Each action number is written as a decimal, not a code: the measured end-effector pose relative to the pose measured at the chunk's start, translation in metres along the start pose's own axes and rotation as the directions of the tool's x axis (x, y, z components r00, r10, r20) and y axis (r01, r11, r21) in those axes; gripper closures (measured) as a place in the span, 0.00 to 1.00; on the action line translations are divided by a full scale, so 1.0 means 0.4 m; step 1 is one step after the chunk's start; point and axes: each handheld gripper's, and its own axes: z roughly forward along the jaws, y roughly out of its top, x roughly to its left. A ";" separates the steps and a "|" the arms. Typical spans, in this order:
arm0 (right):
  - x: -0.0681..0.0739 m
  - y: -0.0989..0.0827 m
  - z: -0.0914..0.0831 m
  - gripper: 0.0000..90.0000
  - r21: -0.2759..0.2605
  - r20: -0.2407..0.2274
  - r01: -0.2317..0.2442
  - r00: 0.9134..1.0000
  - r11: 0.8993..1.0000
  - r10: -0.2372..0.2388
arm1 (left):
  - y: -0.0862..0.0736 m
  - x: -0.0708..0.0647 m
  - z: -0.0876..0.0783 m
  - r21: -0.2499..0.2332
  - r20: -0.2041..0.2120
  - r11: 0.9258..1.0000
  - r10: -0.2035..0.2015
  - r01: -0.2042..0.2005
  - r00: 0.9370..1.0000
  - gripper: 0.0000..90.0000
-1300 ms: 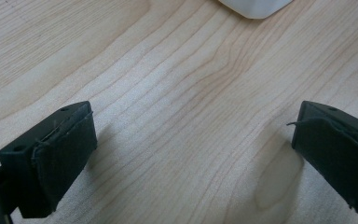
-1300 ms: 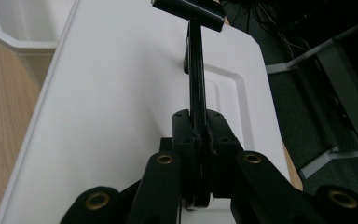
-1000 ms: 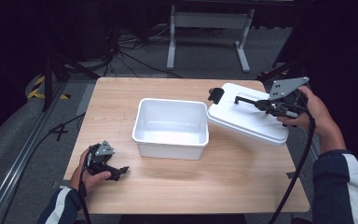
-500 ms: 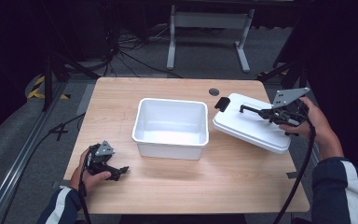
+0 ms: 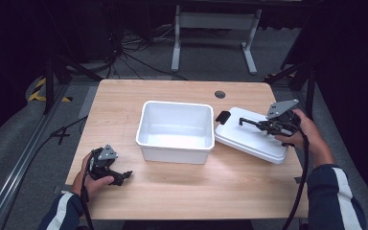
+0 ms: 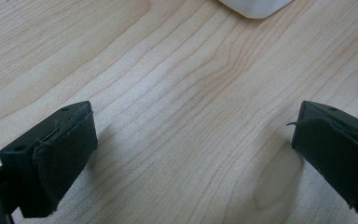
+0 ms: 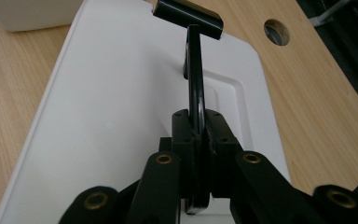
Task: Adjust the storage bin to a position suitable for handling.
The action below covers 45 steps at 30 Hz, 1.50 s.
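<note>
Lid-removal work is nearing its end: the right gripper (image 5: 249, 123) is pinching the thin black handle (image 7: 195, 100) of the white lid (image 5: 249, 141) with its jaws closed tight on it, and is holding the lid at the right of centre in the high view, just beside the open white bin (image 5: 175, 129). Whether the lid's underside is resting flat on the wooden table (image 5: 124, 96) is hard to tell; its near edge is looking close to the surface. The left gripper (image 5: 122, 176) is sitting at the lower left of that frame, jaws spread wide with nothing between them, hovering close over bare wood. Judging from this, the step in hand is setting the lid down beside the bin. Next, the right jaws are going to need to part and clear the handle without dragging the lid.
</note>
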 end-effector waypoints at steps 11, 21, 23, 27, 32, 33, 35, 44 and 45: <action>0.003 -0.038 0.071 0.94 0.001 -0.018 -0.038 0.999 0.999 0.038 | 0.000 0.000 0.000 0.000 0.000 1.000 0.000 0.000 1.000 0.00; 0.000 -0.065 0.110 0.94 0.023 -0.027 -0.068 0.997 0.997 0.069 | 0.000 0.000 0.000 0.002 0.002 1.000 -0.001 0.001 1.000 0.00; -0.001 -0.070 0.116 0.93 0.031 -0.035 -0.069 0.997 0.997 0.070 | 0.000 0.000 0.000 0.002 0.002 1.000 -0.001 0.001 1.000 0.00; -0.001 -0.074 0.124 0.91 0.042 -0.042 -0.071 0.996 0.997 0.073 | 0.000 0.000 0.000 0.000 0.001 1.000 0.000 0.000 1.000 0.00; 0.000 -0.065 0.130 0.90 0.036 -0.050 -0.072 0.996 0.997 0.074 | 0.000 0.001 0.000 0.002 0.005 1.000 0.001 -0.001 1.000 0.00; 0.001 -0.063 0.130 0.90 0.037 -0.052 -0.071 0.996 0.997 0.073 | 0.000 0.001 0.000 0.002 0.005 1.000 0.001 -0.001 1.000 0.00; 0.001 -0.059 0.130 0.89 0.034 -0.039 -0.072 0.997 0.997 0.073 | 0.000 0.001 0.000 0.002 0.007 1.000 0.002 -0.002 1.000 0.00; -0.001 -0.048 0.120 0.78 0.026 -0.030 -0.087 0.996 0.996 0.088 | 0.000 0.001 0.000 0.002 0.009 1.000 0.003 -0.003 1.000 0.00; -0.003 -0.047 0.118 0.76 0.019 -0.037 -0.091 0.995 0.996 0.091 | 0.000 0.002 0.000 0.002 0.007 1.000 0.003 -0.003 1.000 0.00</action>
